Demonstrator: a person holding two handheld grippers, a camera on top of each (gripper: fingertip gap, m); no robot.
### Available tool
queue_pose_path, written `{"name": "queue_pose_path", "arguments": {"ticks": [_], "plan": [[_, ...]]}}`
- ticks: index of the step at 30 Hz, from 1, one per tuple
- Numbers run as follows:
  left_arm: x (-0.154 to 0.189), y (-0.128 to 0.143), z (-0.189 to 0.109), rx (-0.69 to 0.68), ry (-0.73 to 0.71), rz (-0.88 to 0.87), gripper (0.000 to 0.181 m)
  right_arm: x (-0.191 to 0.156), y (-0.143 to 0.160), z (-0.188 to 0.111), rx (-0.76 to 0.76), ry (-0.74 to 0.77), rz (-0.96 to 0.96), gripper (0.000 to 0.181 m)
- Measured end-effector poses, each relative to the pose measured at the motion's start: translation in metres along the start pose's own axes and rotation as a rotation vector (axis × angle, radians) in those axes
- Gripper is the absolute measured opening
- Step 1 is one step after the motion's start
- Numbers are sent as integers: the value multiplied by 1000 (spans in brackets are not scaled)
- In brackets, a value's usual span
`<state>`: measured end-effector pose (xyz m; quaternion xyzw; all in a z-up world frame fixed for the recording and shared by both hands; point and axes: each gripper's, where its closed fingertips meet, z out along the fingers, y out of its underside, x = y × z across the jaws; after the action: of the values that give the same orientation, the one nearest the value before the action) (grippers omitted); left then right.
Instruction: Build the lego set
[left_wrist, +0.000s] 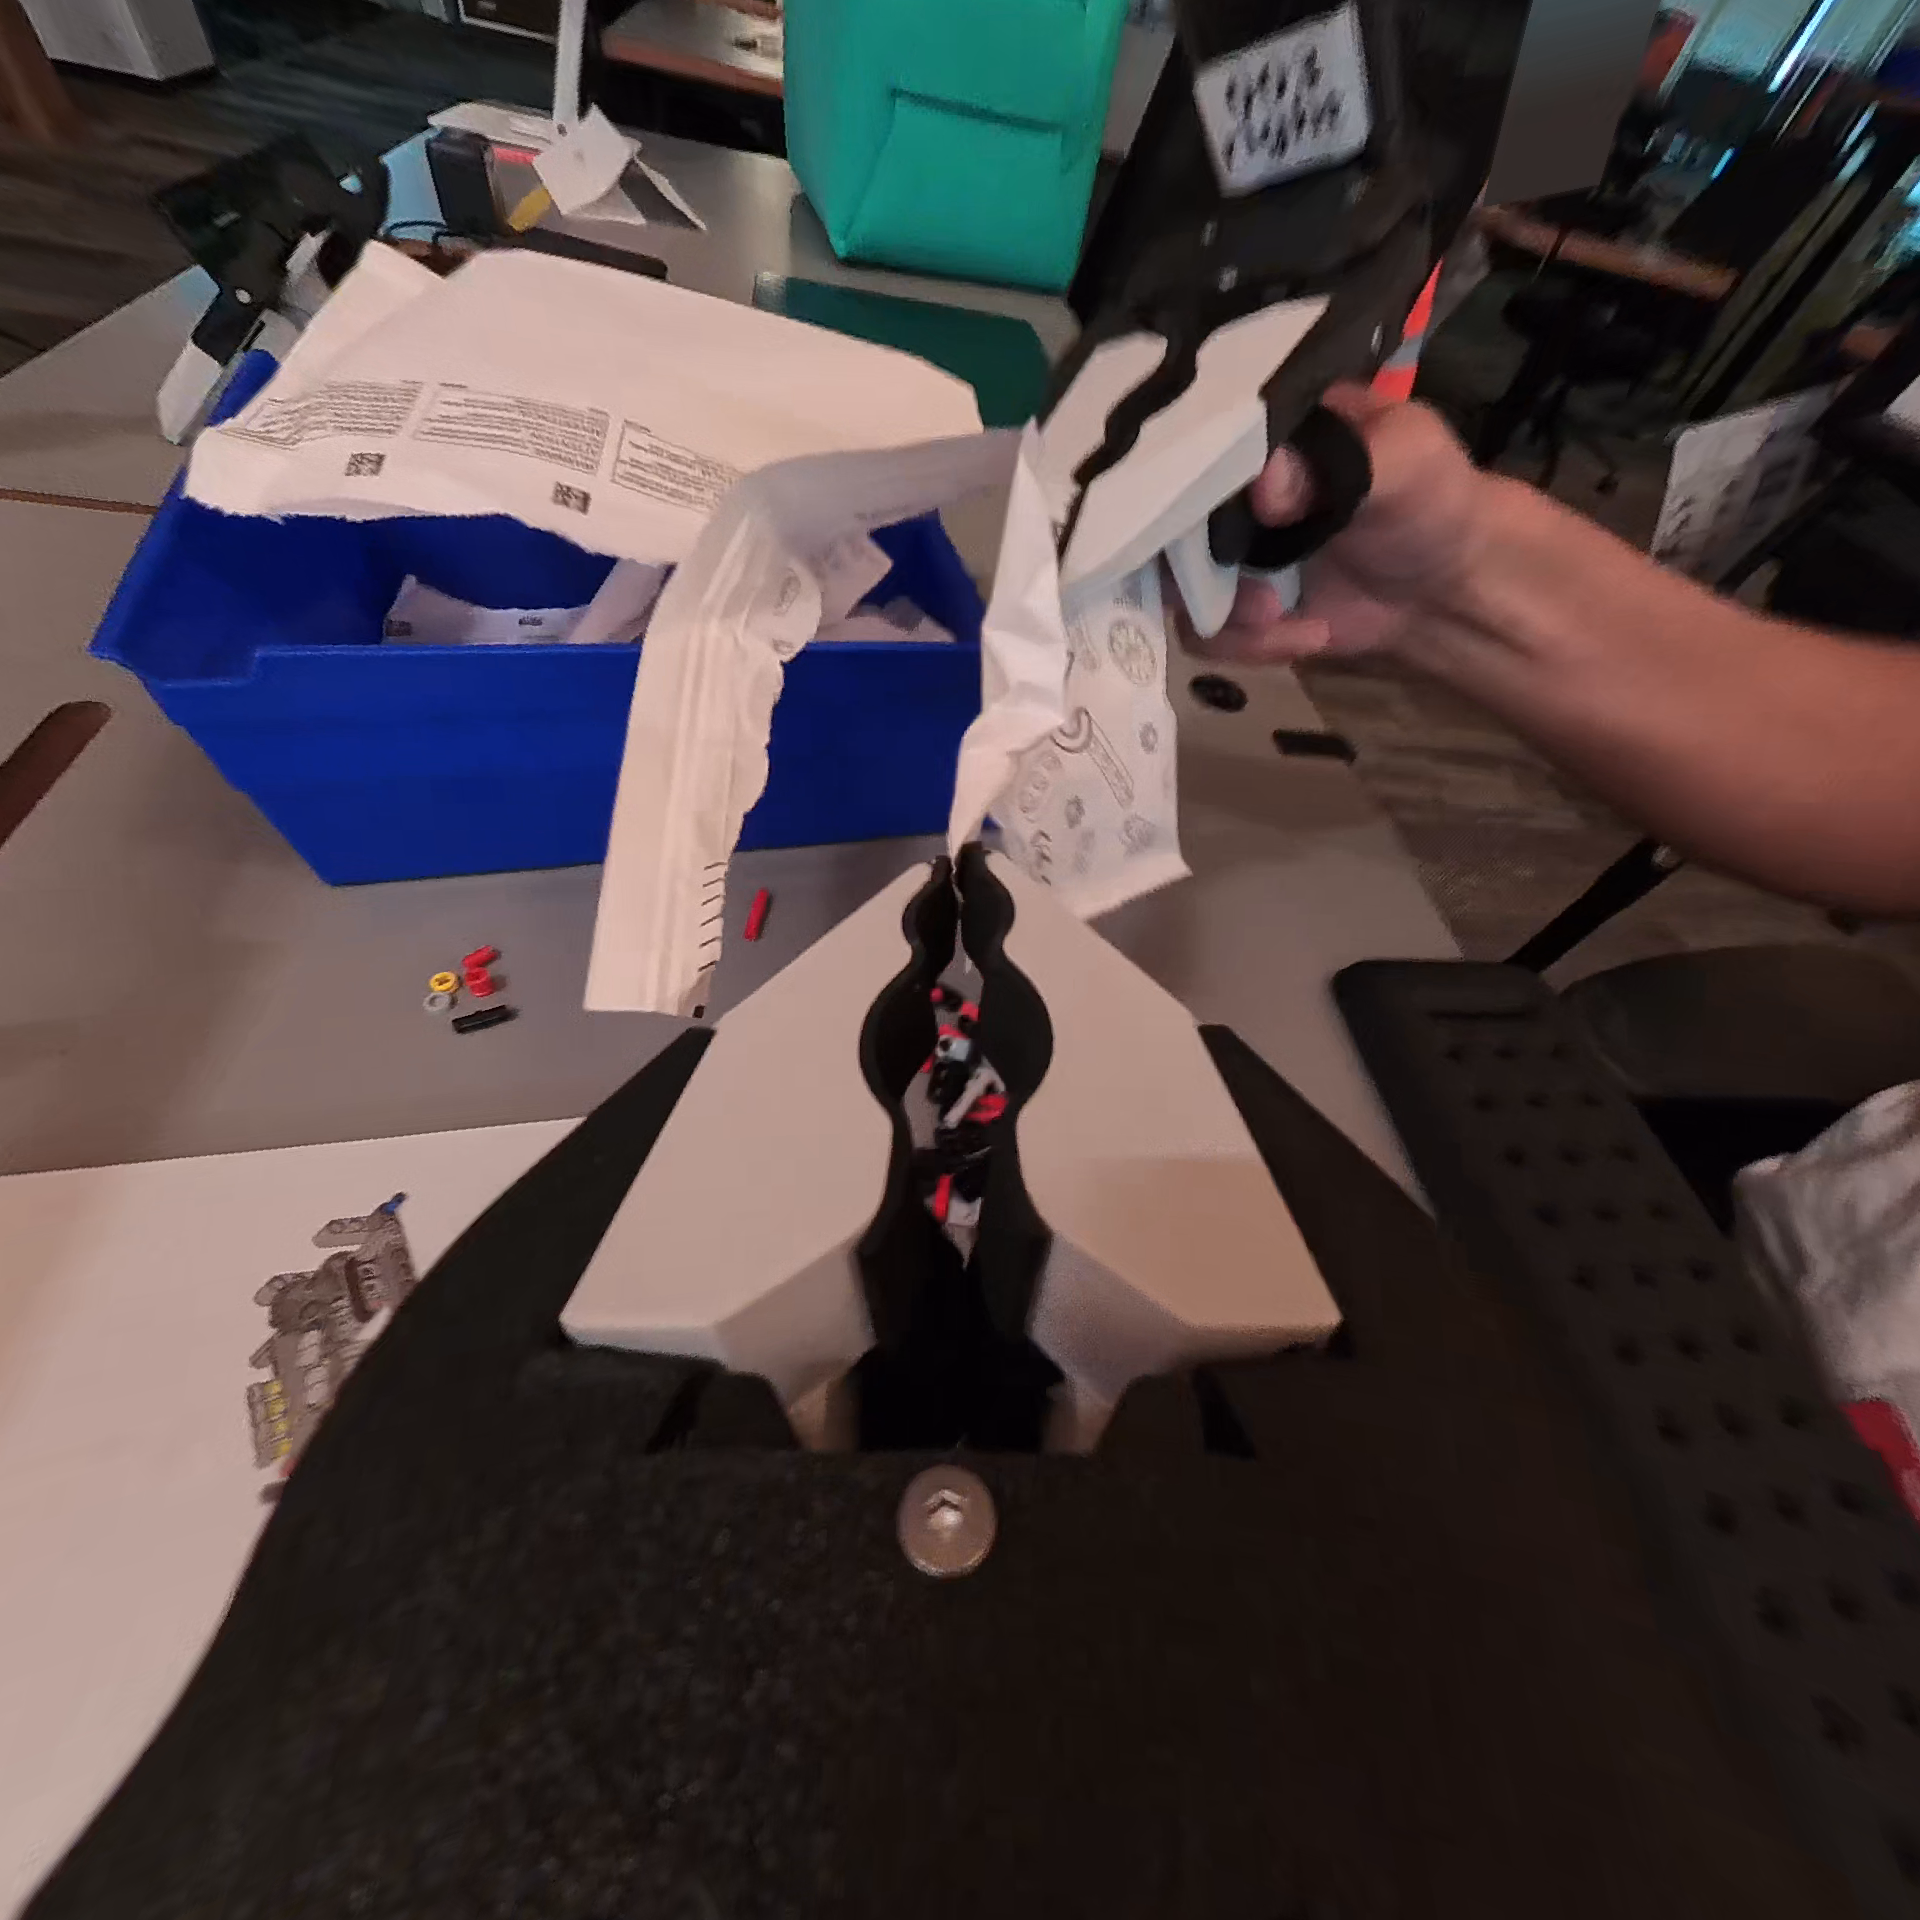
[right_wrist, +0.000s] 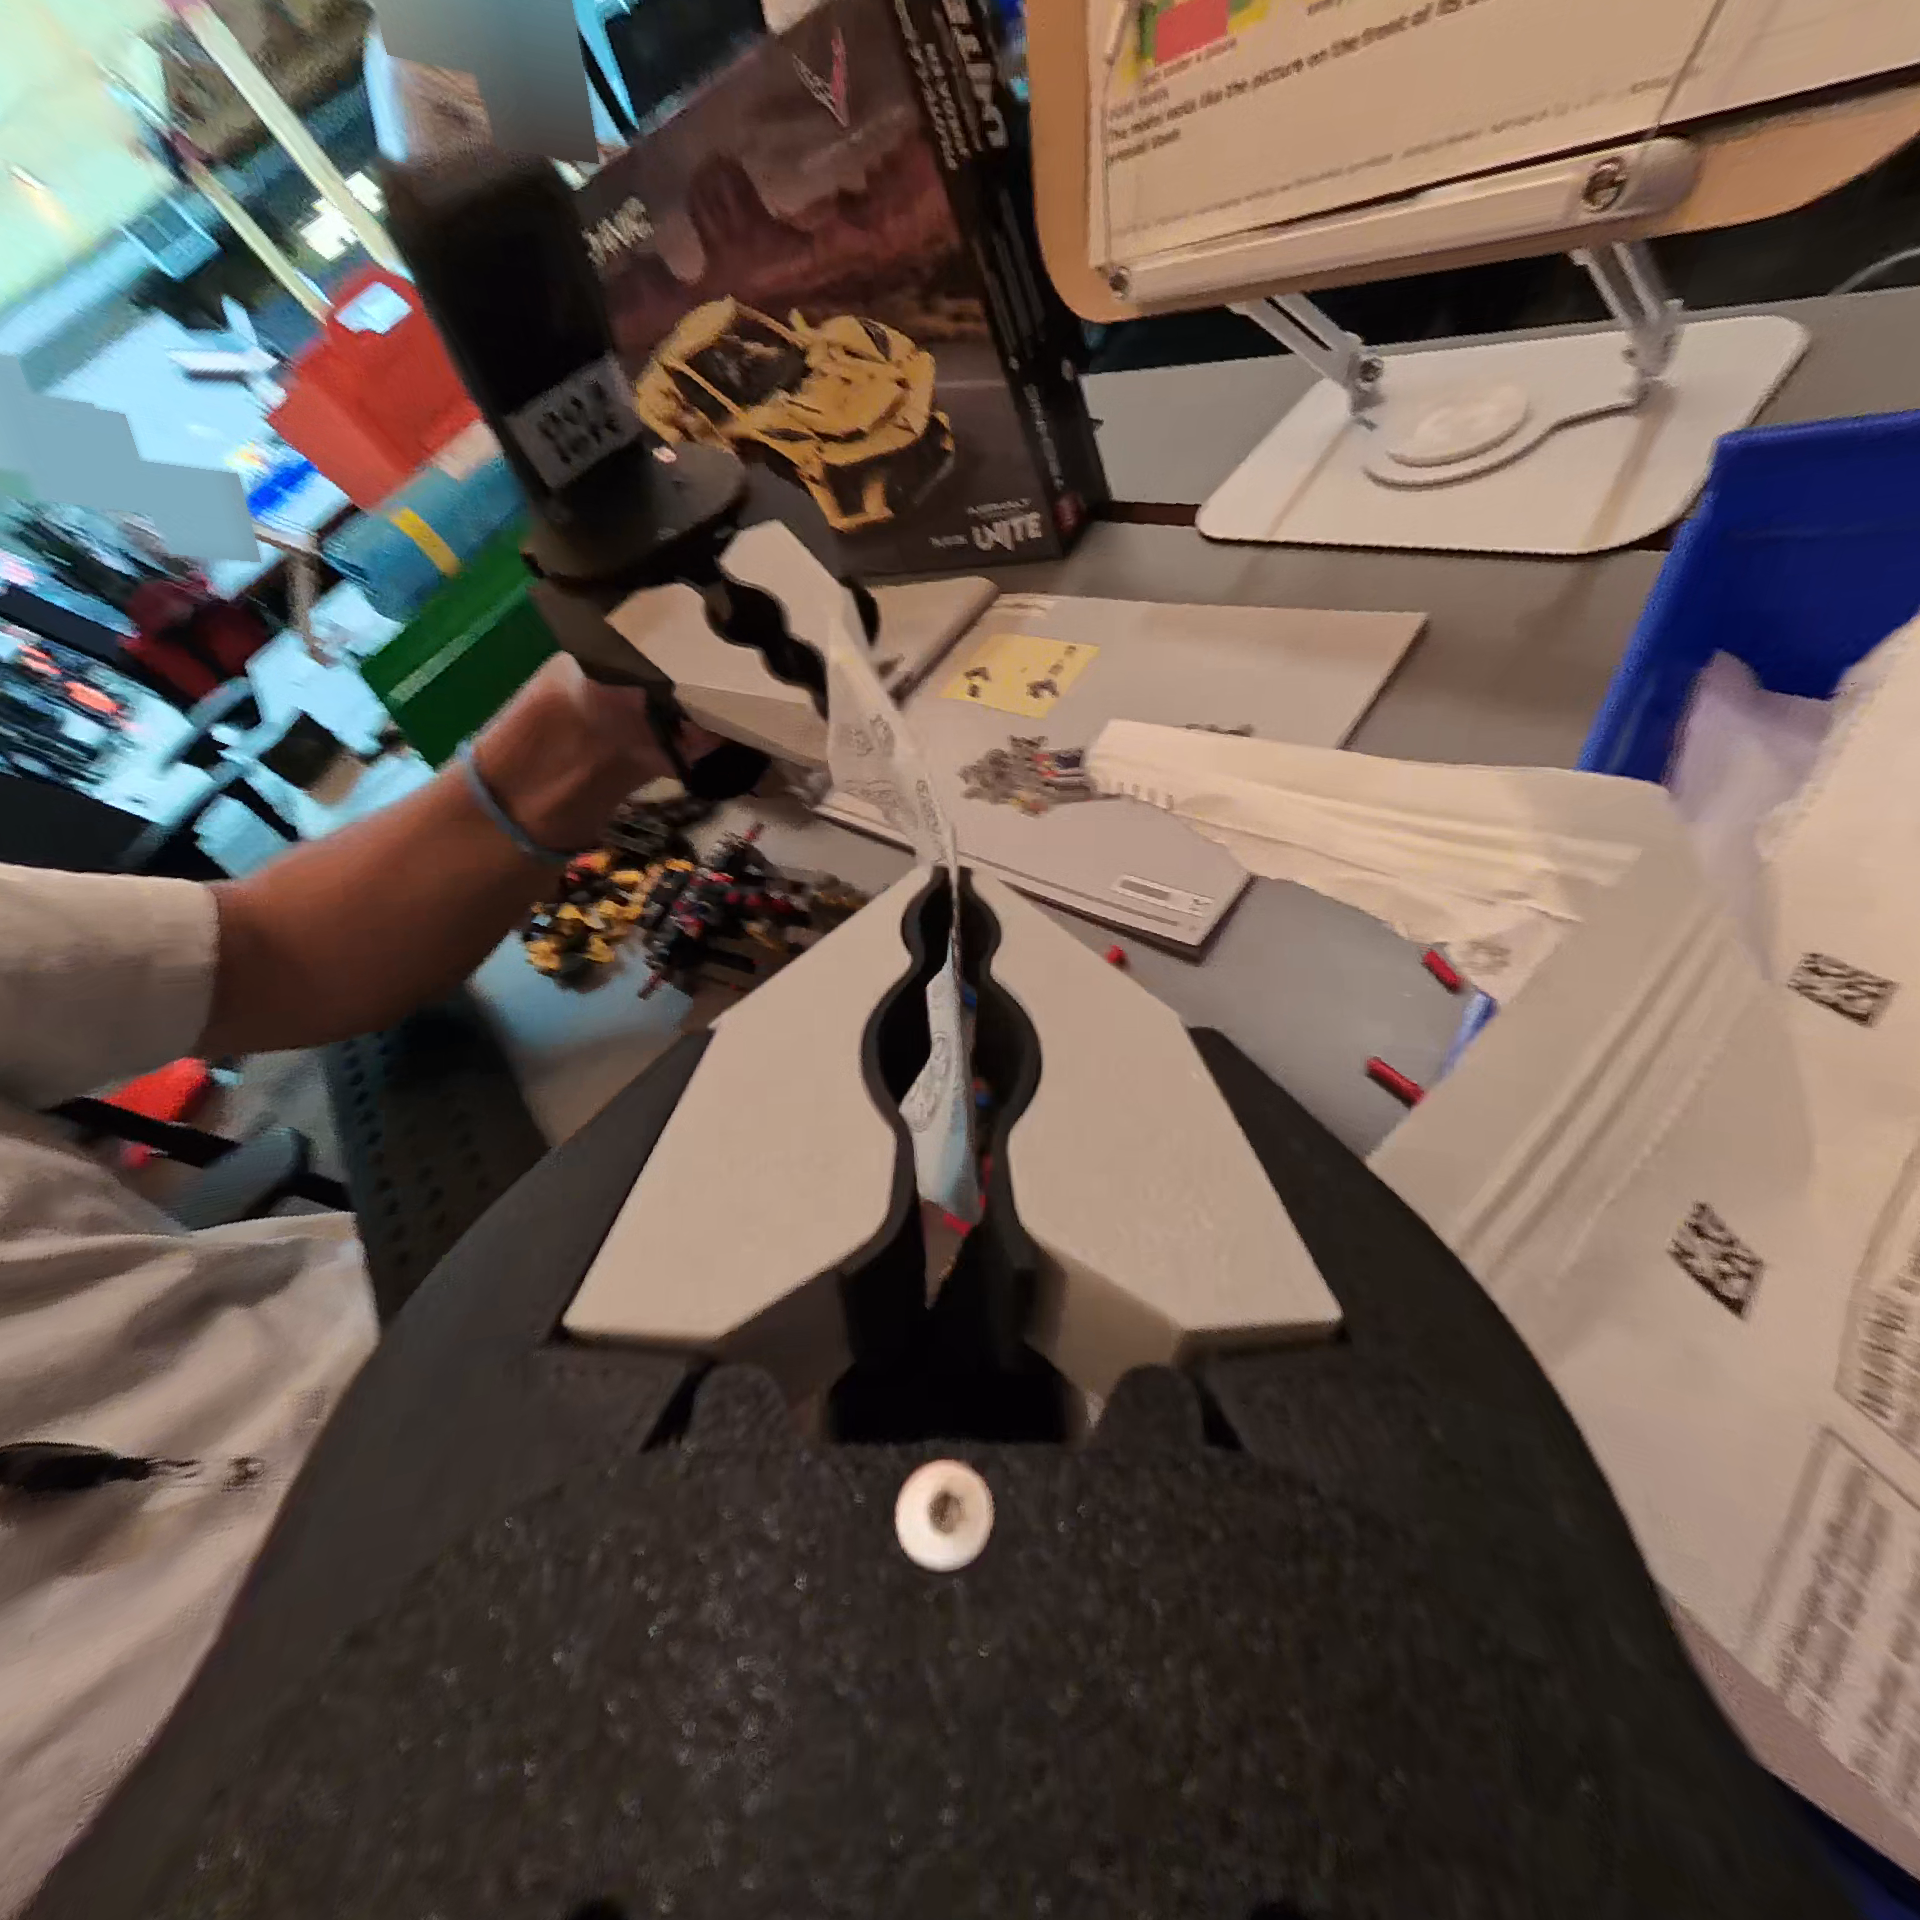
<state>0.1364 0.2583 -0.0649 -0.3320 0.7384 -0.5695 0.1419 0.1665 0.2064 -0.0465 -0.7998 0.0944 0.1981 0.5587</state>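
Observation:
A white paper parts bag (left_wrist: 1081, 748) printed with part drawings is stretched between both grippers. My left gripper (left_wrist: 956, 868) is shut on its lower corner, above the table. My right gripper (left_wrist: 1072, 520) is shut on its upper edge, held higher and to the right. In the right wrist view the bag (right_wrist: 894, 748) runs from my right gripper (right_wrist: 951, 883) up to the left gripper (right_wrist: 831, 665). Small black and red Lego pieces (left_wrist: 961, 1091) lie on the table below the left jaws. A partly built yellow and black model (right_wrist: 675, 904) sits by the left hand.
A blue bin (left_wrist: 520, 727) draped with a torn white paper bag (left_wrist: 582, 416) stands ahead. Loose red, yellow and black pieces (left_wrist: 473, 987) lie before it. An open instruction booklet (right_wrist: 1091, 727), the set's box (right_wrist: 852, 343) and a document stand (right_wrist: 1455, 436) are on the table. The tips of one gripper are about 7 cm away from the tips of the other.

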Motion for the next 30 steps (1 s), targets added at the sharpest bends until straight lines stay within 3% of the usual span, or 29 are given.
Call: {"name": "queue_pose_path", "arguments": {"ticks": [4, 7, 12, 16, 18, 21, 25, 27, 28, 30], "plan": [[6, -27, -16, 116, 29, -48, 0, -32, -4, 2, 80, -223, 58, 0], [17, -48, -28, 158, 35, -13, 0, -42, 5, 8, 68, -246, 15, 17], [29, -60, -35, 161, 25, 35, 0, -49, 8, 15, 72, -242, -12, 0], [39, -67, -47, 238, 26, 5, 6, -61, -1, 12, 146, -285, -24, 0], [44, -66, -57, 276, 34, -43, 34, -66, -5, 10, 195, -284, -52, 0], [61, -50, -59, 279, 94, -133, 39, -85, -15, 2, 326, -328, -122, 0], [93, -20, -48, 211, 99, -66, 25, -112, -17, -1, 450, -357, -253, 0], [108, -16, -47, 210, 105, -37, 19, -123, -14, 2, 452, -388, -263, 0], [109, -17, -49, 227, 78, -20, 7, -126, -11, 5, 448, -396, -269, 0], [109, -15, -53, 239, 2, 31, 4, -131, -6, 7, 446, -404, -292, 0]]}}
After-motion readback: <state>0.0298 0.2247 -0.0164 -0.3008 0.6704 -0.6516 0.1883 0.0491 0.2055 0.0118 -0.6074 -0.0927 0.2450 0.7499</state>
